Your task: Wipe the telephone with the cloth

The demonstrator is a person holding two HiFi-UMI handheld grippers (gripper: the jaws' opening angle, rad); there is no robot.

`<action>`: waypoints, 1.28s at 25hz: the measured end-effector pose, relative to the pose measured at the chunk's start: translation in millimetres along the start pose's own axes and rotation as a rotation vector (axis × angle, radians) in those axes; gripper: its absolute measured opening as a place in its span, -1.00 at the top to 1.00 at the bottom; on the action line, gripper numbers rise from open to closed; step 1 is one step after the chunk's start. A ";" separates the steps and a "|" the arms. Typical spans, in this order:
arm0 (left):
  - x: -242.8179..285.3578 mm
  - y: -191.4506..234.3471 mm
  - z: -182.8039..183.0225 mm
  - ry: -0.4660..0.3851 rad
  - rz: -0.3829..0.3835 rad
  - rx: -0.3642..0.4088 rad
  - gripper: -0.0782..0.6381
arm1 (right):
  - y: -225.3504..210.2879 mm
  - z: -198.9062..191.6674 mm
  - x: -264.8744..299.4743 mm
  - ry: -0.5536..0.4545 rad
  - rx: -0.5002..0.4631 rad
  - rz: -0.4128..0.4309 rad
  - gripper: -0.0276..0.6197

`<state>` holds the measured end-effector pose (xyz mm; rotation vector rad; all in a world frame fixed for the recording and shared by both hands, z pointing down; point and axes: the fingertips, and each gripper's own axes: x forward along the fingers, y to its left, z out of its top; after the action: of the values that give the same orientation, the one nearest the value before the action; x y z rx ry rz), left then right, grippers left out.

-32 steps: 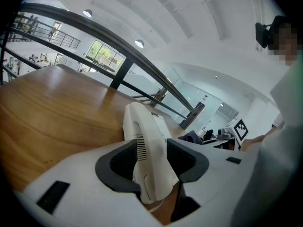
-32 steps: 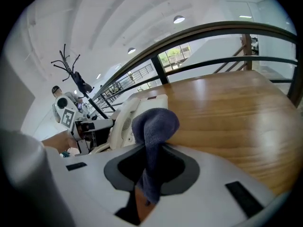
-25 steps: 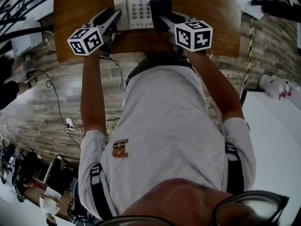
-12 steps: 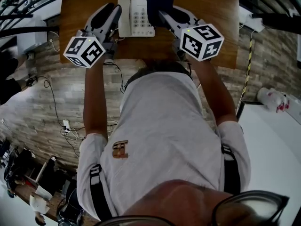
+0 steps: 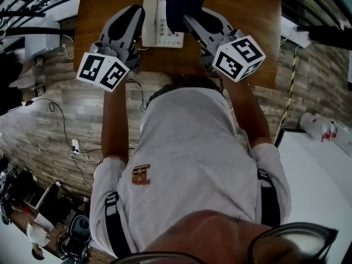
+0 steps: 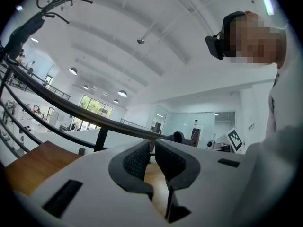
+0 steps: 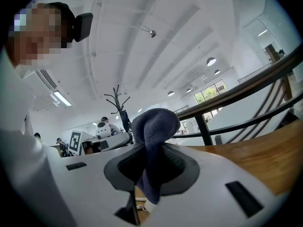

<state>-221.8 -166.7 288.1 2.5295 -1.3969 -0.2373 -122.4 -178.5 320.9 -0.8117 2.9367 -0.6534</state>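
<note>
Since the earlier frames both of my grippers have come up off the desk (image 5: 250,15) and sit closer under my head, and the cloth (image 5: 177,1) has slid from beside the keypad to over the right part of the telephone (image 5: 158,31). My left gripper (image 5: 136,14) has just been closing. In its own view (image 6: 152,148) the pads are drawn in all but together, with only a thin slit left and nothing in it. My right gripper (image 5: 185,18) is clamped on the cloth; in the right gripper view (image 7: 151,162) the dark blue cloth (image 7: 156,122) bulges above the pads in a rounded bunch, and a short tail hangs below them.

The telephone lies flat on the desk, towards its far edge, between my two grippers. Its handset is on the left, and the keypad is partly hidden under the cloth.

I judge the cloth to be soft, light and floppy. Pinched through a fold like this it should hold, but only the loose bunch will do the wiping. The telephone looks like hard, smooth plastic, probably light enough to skid under a stroke. The handset likely rests loose in its cradle and the keys will give. I would steady it by the left edge of the body, not by the handset, and wipe gently.
</note>
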 end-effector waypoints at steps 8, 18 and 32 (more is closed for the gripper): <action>-1.1 -19.1 9.7 -0.042 0.006 0.131 0.68 | 25.5 17.9 2.7 -0.101 -0.108 0.117 0.67; -8.6 -25.8 19.8 -0.124 0.054 0.259 0.73 | 48.1 27.0 -0.6 -0.182 -0.221 0.179 0.67; -12.5 -27.7 13.7 -0.133 0.059 0.284 0.73 | 48.1 20.5 -4.7 -0.199 -0.219 0.180 0.67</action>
<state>-209.6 -143.7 267.3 2.7361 -1.6591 -0.2134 -139.0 -146.8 282.4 -0.5752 2.8836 -0.2277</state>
